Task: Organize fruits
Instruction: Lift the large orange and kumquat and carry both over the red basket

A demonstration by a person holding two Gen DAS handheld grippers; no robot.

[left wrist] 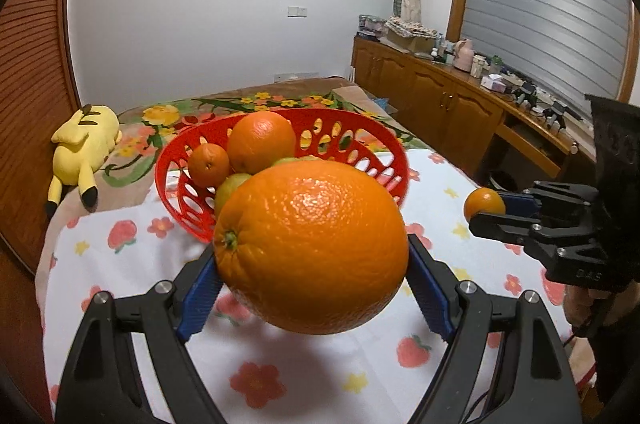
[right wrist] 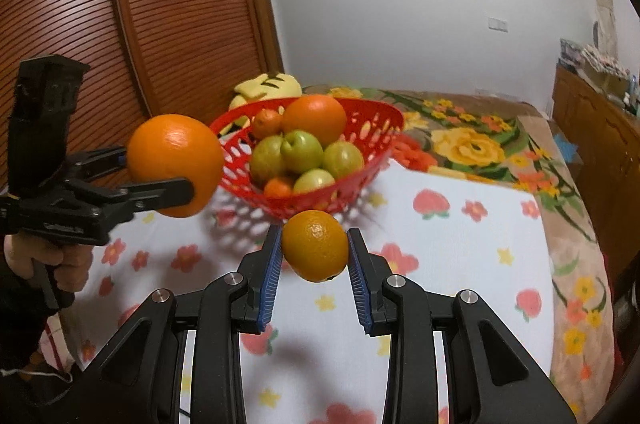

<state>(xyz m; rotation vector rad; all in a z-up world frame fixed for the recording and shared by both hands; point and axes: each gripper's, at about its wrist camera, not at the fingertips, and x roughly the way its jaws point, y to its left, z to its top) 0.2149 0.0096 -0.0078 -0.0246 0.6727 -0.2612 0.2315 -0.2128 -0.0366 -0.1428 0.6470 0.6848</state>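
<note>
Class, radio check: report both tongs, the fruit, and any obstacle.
Left tongs clamp large orange. Right tongs clamp small mandarin. Both held above the cloth, short of red basket. Nothing in the way.

Each view is taken from a wrist, looking forward and downward along the fingers over the bed [left wrist: 120, 304], close above it. The basket [left wrist: 176, 159] [right wrist: 360, 167] is seen in both, from the left and from the right. Each gripper is caught at the other view's side.

Bedroom with plain white wall [left wrist: 224, 3], slatted brown wooden wardrobe door [right wrist: 160, 7], long wooden sideboard [left wrist: 440, 95] and grey shuttered window [left wrist: 544, 11]
</note>
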